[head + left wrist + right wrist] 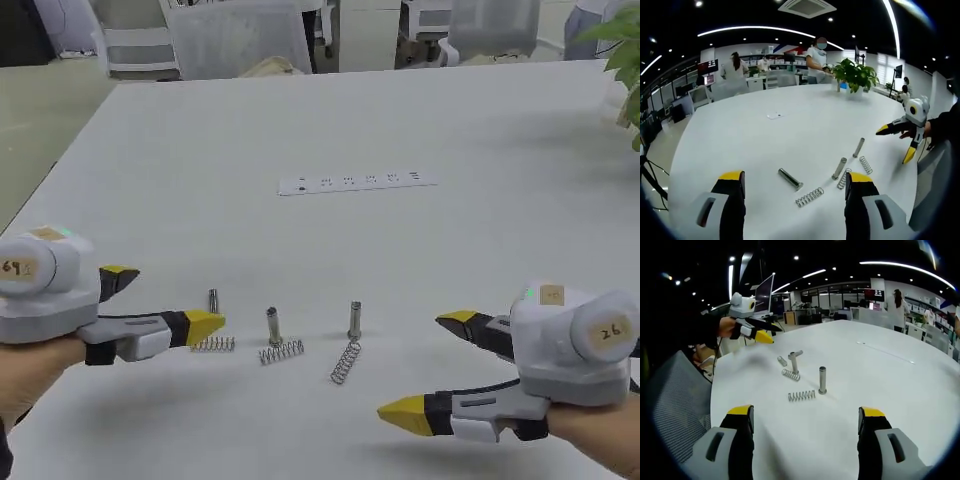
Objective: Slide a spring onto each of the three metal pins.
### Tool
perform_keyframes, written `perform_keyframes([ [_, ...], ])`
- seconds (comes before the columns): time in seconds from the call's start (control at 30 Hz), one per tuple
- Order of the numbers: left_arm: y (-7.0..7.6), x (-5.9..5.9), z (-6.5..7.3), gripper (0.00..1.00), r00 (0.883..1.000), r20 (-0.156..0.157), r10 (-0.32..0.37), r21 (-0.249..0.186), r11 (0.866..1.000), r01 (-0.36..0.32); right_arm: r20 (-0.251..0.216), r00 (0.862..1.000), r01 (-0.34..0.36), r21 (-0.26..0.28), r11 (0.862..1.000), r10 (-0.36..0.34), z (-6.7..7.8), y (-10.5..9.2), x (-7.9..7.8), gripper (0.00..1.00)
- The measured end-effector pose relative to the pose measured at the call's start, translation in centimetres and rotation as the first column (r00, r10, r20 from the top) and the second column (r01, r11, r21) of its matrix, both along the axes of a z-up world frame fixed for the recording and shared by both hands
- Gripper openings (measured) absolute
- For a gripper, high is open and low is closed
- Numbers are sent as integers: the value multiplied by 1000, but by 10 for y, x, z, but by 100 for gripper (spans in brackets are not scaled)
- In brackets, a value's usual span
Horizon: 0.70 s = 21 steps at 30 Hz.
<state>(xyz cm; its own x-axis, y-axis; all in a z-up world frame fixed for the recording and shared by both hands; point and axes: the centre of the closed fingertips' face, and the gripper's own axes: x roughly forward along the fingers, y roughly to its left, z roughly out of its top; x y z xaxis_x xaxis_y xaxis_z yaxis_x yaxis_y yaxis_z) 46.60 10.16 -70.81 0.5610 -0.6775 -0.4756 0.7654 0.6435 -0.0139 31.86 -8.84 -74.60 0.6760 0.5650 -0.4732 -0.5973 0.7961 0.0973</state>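
Three pins are standing upright in a row toward the six o'clock edge of the counter (350, 120): left pin (213, 299), middle pin (273, 325), right pin (355, 318). All are standing bare, so none of the task is looking done yet. One spring is lying flat at roughly six o'clock of each pin: left spring (212, 344) and middle spring (281, 351) are lying crosswise just beside their pins, and right spring (346, 361) is slanting away toward seven o'clock. This pairing is probably putting a spring in easy reach of each pin.

The left tool (165, 300) is hovering at nine o'clock of the row, jaws gaping wide and carrying nothing, with its lower tip near the left pin and left spring. The right tool (428, 364) is hovering at four o'clock of the row, apart from the right spring, equally wide and empty. Flanking the row this way is likely letting either side reach in first.

The springs are showing as thin, bright wire coils, short and loosely wound. The pins are showing as plain grey metal posts.
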Motion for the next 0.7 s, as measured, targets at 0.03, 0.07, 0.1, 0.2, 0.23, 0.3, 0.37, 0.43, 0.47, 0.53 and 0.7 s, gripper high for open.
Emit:
perform_keyframes([
  [0.03,-1,2,0,78,1000,0,3,1,1000,-3,-1,1000,0,-1,1000,0,0,0,0,85],
  [0.07,-3,4,-1,78,1000,-3,3,1,1000,-3,0,1000,-1,0,1000,1,0,0,0,85],
  [0.1,-4,5,-1,77,1000,-4,4,1,1000,-4,0,1000,0,1,1000,0,0,0,0,85],
  [0.2,-8,10,-4,75,1000,-8,3,10,1000,-3,-1,1000,5,5,1000,-5,0,-1,0,85],
  [0.23,-9,12,-6,74,1000,-10,4,12,1000,-4,-1,1000,6,5,1000,-6,0,-1,0,85],
  [0.3,-10,15,-9,71,1000,-20,8,19,1000,-8,-4,1000,9,6,1000,-8,-1,-2,0,85],
  [0.37,-11,18,-12,70,1000,-24,13,25,1000,-12,-7,1000,10,6,1000,-10,-2,-3,0,85],
  [0.43,-13,20,-14,68,999,-29,12,26,1000,-12,-8,1000,12,7,1000,-12,-2,-3,0,85],
  [0.47,-13,21,-16,66,999,-32,14,29,999,-13,-8,1000,13,8,1000,-12,-2,-3,0,85],
  [0.53,-13,22,-19,63,999,-38,17,37,999,-15,-12,1000,12,7,1000,-12,-4,-3,-1,85],
  [0.7,-15,28,-29,58,998,-50,28,61,998,-25,-23,1000,7,3,1000,-7,-7,-2,-2,85],
])
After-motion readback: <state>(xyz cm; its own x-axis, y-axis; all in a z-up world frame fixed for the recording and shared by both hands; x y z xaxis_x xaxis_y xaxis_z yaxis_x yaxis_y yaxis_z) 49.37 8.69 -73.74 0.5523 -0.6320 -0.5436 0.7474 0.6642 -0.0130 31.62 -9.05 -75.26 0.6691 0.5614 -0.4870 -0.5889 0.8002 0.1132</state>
